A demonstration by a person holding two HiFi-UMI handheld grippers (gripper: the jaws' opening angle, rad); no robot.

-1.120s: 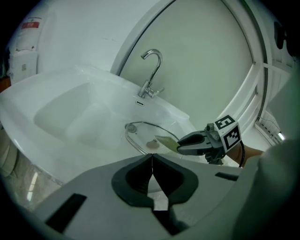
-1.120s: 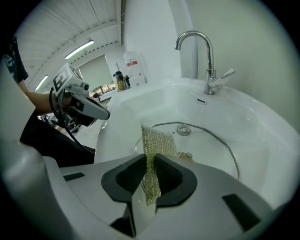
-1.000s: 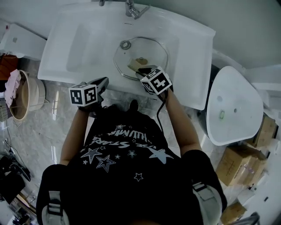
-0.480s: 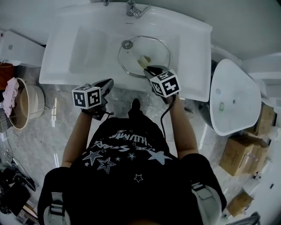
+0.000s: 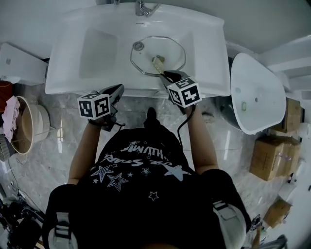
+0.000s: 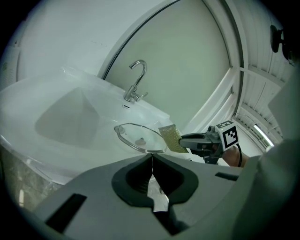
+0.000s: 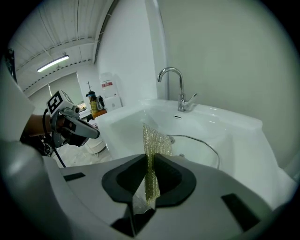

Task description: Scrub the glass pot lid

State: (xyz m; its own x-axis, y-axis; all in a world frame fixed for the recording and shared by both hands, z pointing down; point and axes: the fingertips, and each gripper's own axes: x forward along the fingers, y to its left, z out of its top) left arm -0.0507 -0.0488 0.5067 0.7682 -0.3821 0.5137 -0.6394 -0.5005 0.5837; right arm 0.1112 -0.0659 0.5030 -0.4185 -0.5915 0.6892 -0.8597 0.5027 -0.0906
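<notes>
- The glass pot lid [image 5: 171, 47] lies flat in the right-hand hollow of a white sink [image 5: 65, 78], below the chrome faucet [image 5: 143, 8] and right of the shallower left hollow.
- The right tool [image 5: 165, 74] reaches in over the sink's front edge. Its jaws are clamped on a gold-green mesh scrub pad [image 5: 158, 62].
- In the right gripper view the scrub pad [image 7: 153, 143] stands on edge between the two jaws of the right tool [image 7: 150, 158]. It sticks out beyond them toward the lid's metal rim [image 7: 206, 143], with the faucet [image 7: 178, 87] behind.
- In the left gripper view the scrub pad [image 6: 170, 137] hangs tilted by the nearer right edge of the lid [image 6: 136, 137], held out from the right tool [image 6: 194, 140]. Whether it touches the glass cannot be told.
- The left tool [image 5: 117, 88] is held outside the sink at its front edge, left of the lid and apart from it.
- Its own view shows the left tool [image 6: 152, 157] with both jaws pressed together into a thin seam and nothing seen between them. The faucet [image 6: 135, 80] rises beyond.
- From the right gripper view the left tool [image 7: 78, 127] is off to the left, clear of the basin.
- To the right of the sink stands a white rounded fixture [image 5: 257, 97], with cardboard boxes [image 5: 268, 160] on the marble floor beside it.
</notes>
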